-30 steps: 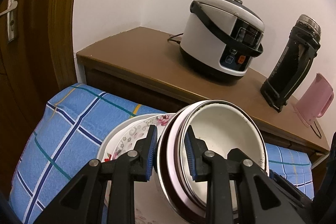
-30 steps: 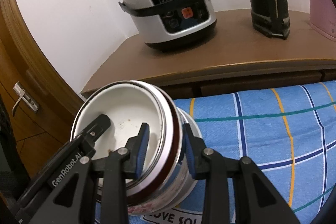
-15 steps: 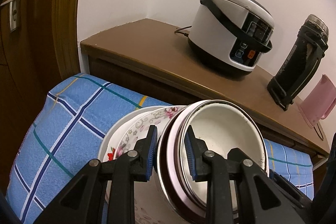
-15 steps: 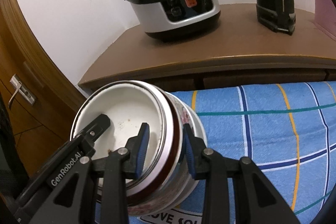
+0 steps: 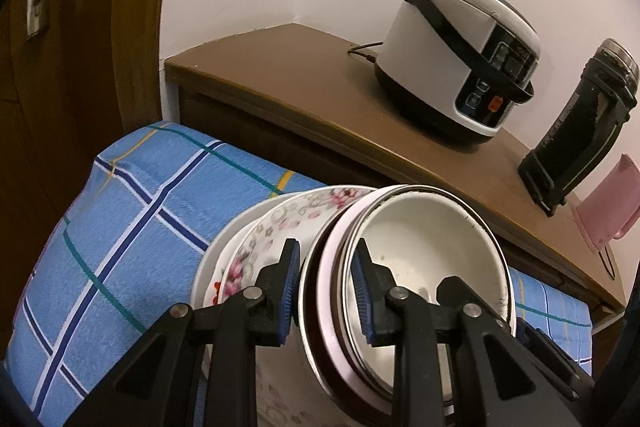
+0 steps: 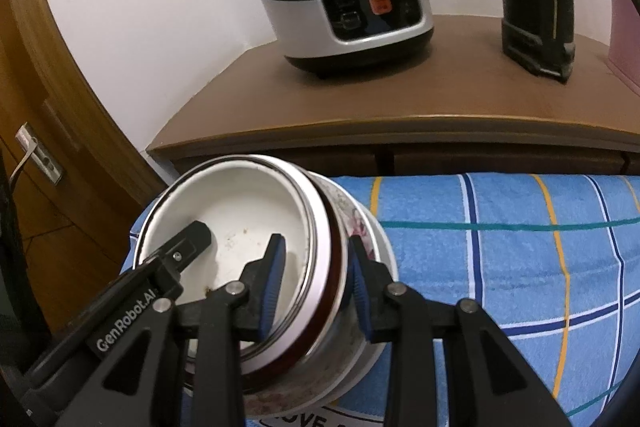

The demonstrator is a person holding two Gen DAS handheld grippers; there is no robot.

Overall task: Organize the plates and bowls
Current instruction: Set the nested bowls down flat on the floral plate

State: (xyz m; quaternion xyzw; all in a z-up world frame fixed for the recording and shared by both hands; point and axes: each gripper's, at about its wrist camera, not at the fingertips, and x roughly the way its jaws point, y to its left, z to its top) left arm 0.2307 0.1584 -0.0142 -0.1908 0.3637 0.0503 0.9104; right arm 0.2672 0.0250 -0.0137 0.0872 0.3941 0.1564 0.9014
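1. The left gripper (image 5: 326, 291) is squeezed shut on the near-left rim of a stack of bowls (image 5: 424, 259); one blue pad (image 5: 290, 283) sits outside the rim and the other sits inside the top white bowl.
2. The right gripper (image 6: 314, 287) is squeezed shut on the right rim of the same stack; one of its blue pads (image 6: 272, 279) is inside the top bowl and the other is outside, against the side of the stack.
3. The tip of the left gripper also shows in the right wrist view, poking into the top bowl from the left.
4. The stack is tipped toward the cameras; the top bowl is white inside with a few small brown specks; under it are a pink rim and a dark brown rim.
5. The bowls sit in a flowered plate (image 5: 276, 223), and that rests in a plain white plate (image 5: 224, 247) below it.
6. It all sits over a blue checked cloth (image 5: 132, 211), near the cloth's far left part; I cannot tell if the bottom plate touches the cloth.
7. Past the cloth is a brown cabinet (image 5: 288, 75); on it stand a white rice cooker (image 5: 456, 51), a black flask (image 5: 580, 131) to its right, and a pink jug (image 5: 608, 207) at the far right.
8. A wooden door (image 5: 60, 67) is on the left.
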